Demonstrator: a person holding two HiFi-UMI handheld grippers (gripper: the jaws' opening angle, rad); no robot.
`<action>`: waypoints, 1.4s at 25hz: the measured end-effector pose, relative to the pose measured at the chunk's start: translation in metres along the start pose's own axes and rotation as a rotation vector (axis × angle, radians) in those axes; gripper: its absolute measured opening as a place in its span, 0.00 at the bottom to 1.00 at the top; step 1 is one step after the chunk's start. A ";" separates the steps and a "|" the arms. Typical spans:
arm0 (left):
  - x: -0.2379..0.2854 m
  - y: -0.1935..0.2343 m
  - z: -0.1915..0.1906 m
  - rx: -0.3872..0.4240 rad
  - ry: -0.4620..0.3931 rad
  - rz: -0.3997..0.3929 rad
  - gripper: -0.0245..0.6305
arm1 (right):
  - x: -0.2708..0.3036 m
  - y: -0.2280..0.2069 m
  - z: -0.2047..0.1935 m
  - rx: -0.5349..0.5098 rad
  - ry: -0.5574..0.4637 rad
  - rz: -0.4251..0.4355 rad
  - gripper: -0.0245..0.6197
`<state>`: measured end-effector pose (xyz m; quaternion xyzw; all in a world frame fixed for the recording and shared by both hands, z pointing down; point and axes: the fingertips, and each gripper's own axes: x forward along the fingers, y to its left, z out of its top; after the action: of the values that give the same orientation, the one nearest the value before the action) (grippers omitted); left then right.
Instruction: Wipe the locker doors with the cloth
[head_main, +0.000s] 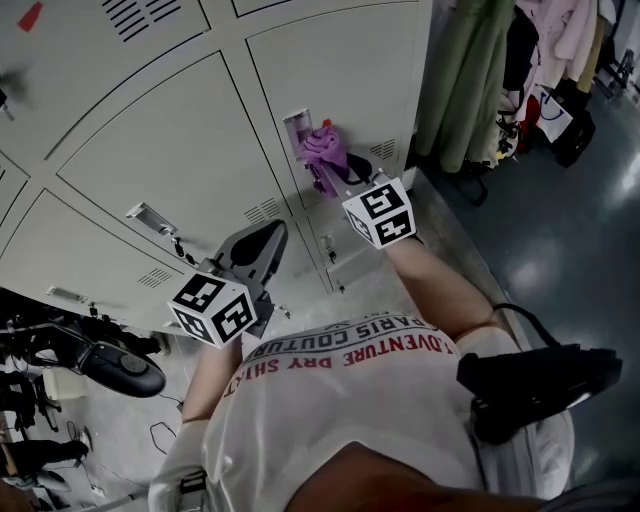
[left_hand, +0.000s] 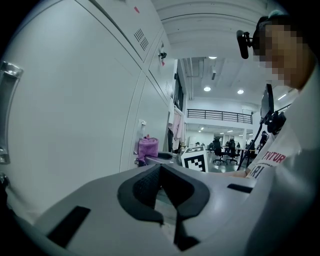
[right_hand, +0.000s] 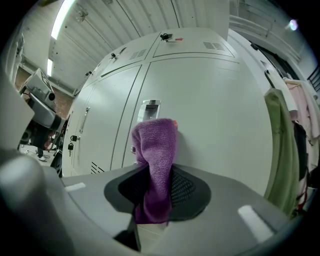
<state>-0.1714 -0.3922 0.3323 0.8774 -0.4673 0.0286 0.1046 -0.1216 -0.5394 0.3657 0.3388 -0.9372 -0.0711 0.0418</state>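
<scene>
While the purple cloth (right_hand: 155, 150) is pinched by the right gripper (right_hand: 154, 189) beside the locker door handle (right_hand: 149, 107), wiping seems begun — a sweep away from the handle is needed; the left gripper (left_hand: 161, 192) is closed, empty.

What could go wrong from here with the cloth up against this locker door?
1. The purple cloth sits right beside the door's handle. A stroke across it could snag the cloth and tug it out of the right claw.
2. The cloth is pinched into a narrow bunch, so if it is pressed harder, the claw's hard tips might scrape the locker door.
</scene>
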 end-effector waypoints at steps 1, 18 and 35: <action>0.000 0.000 0.000 0.000 0.000 0.000 0.04 | -0.001 -0.004 0.000 0.002 -0.003 -0.006 0.16; 0.017 -0.002 -0.004 -0.005 0.022 -0.025 0.04 | -0.046 -0.149 -0.039 0.121 0.041 -0.319 0.16; 0.022 -0.007 -0.004 -0.006 0.030 -0.029 0.04 | -0.060 -0.154 -0.037 0.208 0.016 -0.331 0.16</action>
<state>-0.1530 -0.4052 0.3382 0.8833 -0.4529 0.0388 0.1146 0.0257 -0.6219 0.3753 0.4914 -0.8706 0.0231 0.0017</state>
